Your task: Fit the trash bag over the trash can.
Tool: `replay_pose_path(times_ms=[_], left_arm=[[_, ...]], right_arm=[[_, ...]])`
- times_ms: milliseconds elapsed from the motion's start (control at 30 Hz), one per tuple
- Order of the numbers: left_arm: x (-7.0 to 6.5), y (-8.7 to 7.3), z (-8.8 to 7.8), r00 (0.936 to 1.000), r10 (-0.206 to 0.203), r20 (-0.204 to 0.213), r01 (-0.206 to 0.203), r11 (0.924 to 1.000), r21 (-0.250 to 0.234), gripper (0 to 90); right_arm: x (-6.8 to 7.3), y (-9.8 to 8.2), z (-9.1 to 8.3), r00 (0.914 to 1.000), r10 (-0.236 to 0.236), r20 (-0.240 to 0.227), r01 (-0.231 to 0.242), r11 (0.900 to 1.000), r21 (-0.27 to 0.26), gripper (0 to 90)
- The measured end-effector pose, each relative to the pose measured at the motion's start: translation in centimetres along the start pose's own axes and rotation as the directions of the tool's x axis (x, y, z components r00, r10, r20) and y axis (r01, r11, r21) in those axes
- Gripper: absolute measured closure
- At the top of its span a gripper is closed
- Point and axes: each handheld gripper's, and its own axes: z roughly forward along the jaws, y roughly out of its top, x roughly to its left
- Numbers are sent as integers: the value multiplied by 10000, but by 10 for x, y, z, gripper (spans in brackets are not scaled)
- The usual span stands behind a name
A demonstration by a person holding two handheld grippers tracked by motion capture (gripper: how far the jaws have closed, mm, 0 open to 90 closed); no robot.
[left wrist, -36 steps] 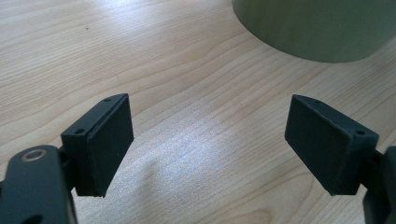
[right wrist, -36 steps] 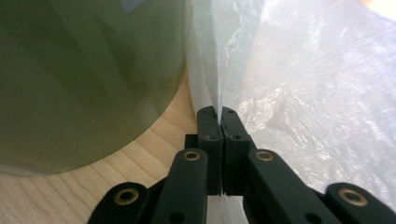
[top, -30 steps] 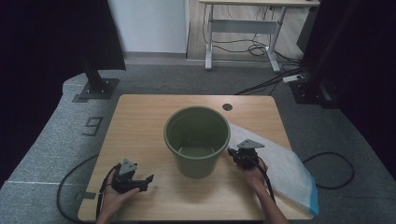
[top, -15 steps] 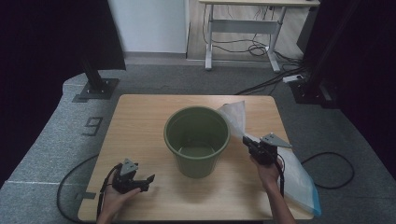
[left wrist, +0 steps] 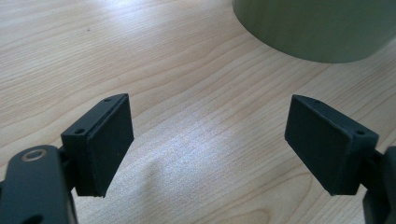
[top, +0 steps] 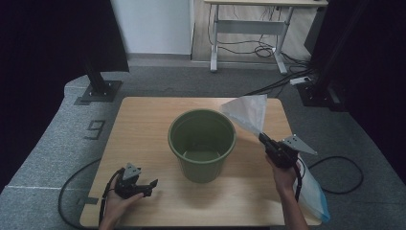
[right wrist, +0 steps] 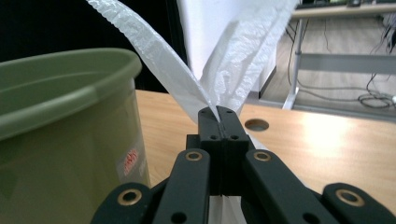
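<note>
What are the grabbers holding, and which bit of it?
The right gripper pinches the white plastic bag at a gathered fold. The left gripper is open, holding nothing.

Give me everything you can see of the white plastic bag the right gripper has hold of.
The thin, crinkled, translucent white plastic bag is pinched between the shut jaws of the right gripper. One part fans upward from the jaws, lifted off the table beside the rim of the green plastic bucket; in the high view I can't tell whether it touches the rim. The rest trails down behind the gripper and lies on the wooden table's right edge, where a bluish end overhangs.
</note>
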Motion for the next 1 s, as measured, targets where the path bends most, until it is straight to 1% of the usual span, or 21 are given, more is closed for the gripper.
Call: replay_pose_path(times_ms=[167,233,367,467,567,700,767,867,933,1000], left_arm=[[-1,0,1,10000,31,14,-31,10000,22,154],[0,0,1,10000,8,6,-8,10000,26,154],[0,0,0,10000,-11,-22,11,10000,20,154],[1,0,0,10000,-34,-22,34,10000,13,154],[0,0,0,9999,-104,-66,104,9999,44,156],[0,0,1,9996,-239,-182,241,9996,128,160],[1,0,1,9996,-256,-139,258,9996,97,161],[1,0,-1,9992,-369,-131,369,9993,-9,163],[2,0,-2,9993,-354,-155,354,9994,-2,164],[3,0,-2,9990,-423,-147,423,9991,-18,164]], right_arm=[[6,7,-5,9998,-116,-135,112,9996,-278,890],[8,10,-7,9998,-44,-197,37,9993,-382,891],[9,15,-11,9998,-22,-209,10,9984,-565,891],[11,20,-16,9997,-33,-237,14,9968,-799,891],[15,27,-23,9997,-126,-214,101,9938,-1108,890],[20,38,-32,9995,-249,-208,213,9873,-1575,891],[25,46,-37,9988,-425,-225,378,9834,-1773,891],[28,51,-38,9985,-486,-235,432,9808,-1900,890],[31,57,-38,9984,-488,-280,420,9778,-2051,890],[35,61,-38,9978,-595,-295,521,9765,-2091,891]])
